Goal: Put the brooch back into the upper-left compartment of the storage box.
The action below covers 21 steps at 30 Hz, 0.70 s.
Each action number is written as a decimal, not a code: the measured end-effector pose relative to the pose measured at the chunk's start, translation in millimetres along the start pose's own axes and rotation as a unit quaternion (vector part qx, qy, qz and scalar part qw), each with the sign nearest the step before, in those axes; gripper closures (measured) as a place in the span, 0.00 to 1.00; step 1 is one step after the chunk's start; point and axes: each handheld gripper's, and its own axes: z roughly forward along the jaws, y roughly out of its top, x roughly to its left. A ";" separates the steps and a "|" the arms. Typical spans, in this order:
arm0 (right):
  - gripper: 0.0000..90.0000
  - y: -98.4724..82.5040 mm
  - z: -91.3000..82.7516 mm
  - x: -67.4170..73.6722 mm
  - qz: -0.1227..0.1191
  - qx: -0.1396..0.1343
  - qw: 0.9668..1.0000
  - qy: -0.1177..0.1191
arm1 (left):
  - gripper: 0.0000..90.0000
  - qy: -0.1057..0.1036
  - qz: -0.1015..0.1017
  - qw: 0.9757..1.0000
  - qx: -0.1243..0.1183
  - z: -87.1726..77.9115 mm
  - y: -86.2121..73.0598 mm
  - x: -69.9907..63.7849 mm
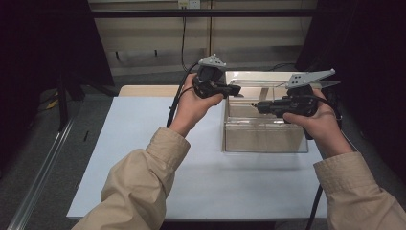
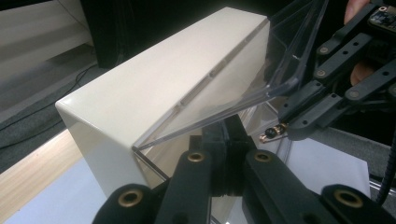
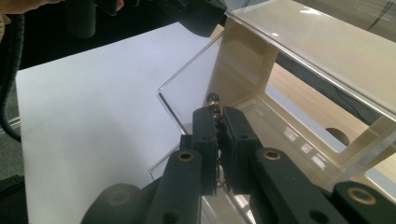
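My left gripper [image 1: 234, 89] has its jaws closed beside the clear box [image 1: 265, 139]; my right gripper [image 1: 256, 106] pinches a small beaded thing [image 3: 214, 105] over it.

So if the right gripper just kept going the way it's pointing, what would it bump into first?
Probably the cream end wall of the clear box, just ahead of the right gripper, which is shut on a small beaded piece. Depth is hard to judge.

Lab, black curtains [image 1: 28, 43] (floor rails [image 1: 40, 170])
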 end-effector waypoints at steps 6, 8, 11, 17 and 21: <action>0.94 1.3 5.7 -2.8 -0.004 0.005 1.000 -0.010 | 1.00 -0.002 -0.001 1.000 0.000 0.2 -0.1 0.2; 0.94 1.8 7.2 -3.4 -0.006 0.004 1.000 -0.014 | 1.00 -0.003 -0.001 1.000 0.001 -0.1 -0.1 0.6; 0.94 2.5 9.5 -3.7 -0.010 0.008 1.000 -0.016 | 1.00 -0.003 -0.001 1.000 0.001 -0.3 -0.5 1.1; 0.94 2.6 13.1 -5.2 -0.013 0.010 1.000 -0.022 | 1.00 -0.002 0.000 1.000 0.002 -0.6 -0.6 1.5; 0.94 2.7 14.7 -5.7 -0.016 0.010 0.999 -0.028 | 1.00 -0.003 0.000 1.000 0.003 -0.2 -0.6 1.8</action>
